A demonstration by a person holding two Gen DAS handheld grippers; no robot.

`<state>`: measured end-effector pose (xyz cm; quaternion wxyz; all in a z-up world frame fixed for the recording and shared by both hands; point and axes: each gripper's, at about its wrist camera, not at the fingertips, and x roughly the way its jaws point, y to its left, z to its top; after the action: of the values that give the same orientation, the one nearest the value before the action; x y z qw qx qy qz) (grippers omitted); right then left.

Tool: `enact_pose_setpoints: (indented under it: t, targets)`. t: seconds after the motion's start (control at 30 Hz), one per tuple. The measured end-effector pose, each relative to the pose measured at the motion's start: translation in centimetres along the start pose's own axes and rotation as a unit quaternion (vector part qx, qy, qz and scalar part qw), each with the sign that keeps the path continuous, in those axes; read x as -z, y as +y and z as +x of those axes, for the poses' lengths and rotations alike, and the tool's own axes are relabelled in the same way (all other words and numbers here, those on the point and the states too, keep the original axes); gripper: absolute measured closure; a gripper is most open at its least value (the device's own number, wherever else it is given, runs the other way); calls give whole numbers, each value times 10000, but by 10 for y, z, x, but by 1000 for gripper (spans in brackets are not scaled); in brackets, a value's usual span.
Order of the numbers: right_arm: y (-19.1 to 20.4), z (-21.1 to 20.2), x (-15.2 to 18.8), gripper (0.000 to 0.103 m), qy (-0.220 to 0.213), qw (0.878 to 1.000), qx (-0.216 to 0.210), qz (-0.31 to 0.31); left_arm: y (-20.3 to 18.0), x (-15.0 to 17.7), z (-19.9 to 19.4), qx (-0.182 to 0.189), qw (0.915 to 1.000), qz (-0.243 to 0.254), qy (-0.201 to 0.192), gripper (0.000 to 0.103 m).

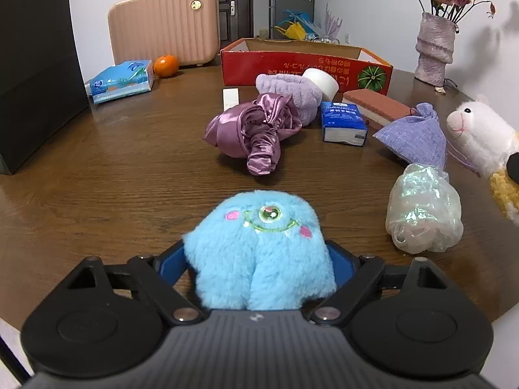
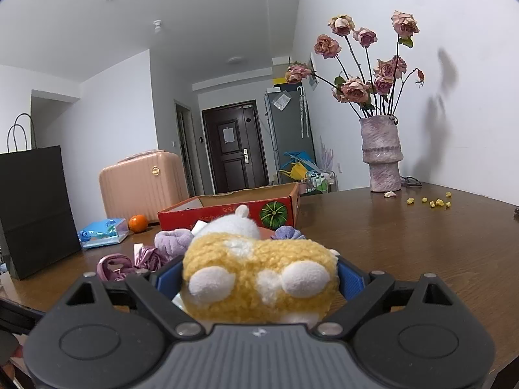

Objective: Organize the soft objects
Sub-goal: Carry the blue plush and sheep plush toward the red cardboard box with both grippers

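Observation:
My left gripper [image 1: 258, 259] is shut on a fluffy blue one-eyed monster plush [image 1: 259, 246], low over the wooden table [image 1: 113, 178]. My right gripper [image 2: 259, 278] is shut on a yellow and white alpaca plush [image 2: 259, 275], which also shows at the right edge of the left wrist view [image 1: 480, 136]. Loose soft things lie ahead: a purple satin cloth [image 1: 253, 129], a lilac fluffy headband [image 1: 288, 90], a lilac drawstring pouch [image 1: 418, 136] and a crinkly iridescent bag [image 1: 425, 210]. An open red cardboard box [image 1: 305, 64] stands behind them.
A blue tissue pack [image 1: 343, 121], a white roll [image 1: 321, 79] and a red-brown sponge block [image 1: 376, 105] lie by the box. A pink suitcase [image 1: 162, 22], an orange [image 1: 165, 64], a tissue packet [image 1: 121, 79], a black bag [image 1: 35, 71] and a flower vase [image 1: 434, 48] stand around.

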<state>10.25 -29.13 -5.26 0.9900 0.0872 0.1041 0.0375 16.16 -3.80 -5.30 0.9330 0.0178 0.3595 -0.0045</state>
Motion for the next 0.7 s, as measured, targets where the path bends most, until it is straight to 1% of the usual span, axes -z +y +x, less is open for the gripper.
enact_pose_setpoints:
  t: [0.23, 0.57, 0.7]
  targets:
    - [0, 1, -1, 10, 14, 10000, -34, -34, -1, 2, -4, 96, 9998, 59, -158, 20]
    - [0, 2, -3, 10, -10, 9999, -56, -92, -1, -1, -15, 138, 9993, 80, -345, 21]
    - [1, 2, -4, 10, -18, 9999, -62, -137, 0, -6, -21, 170, 9987, 41, -477, 21]
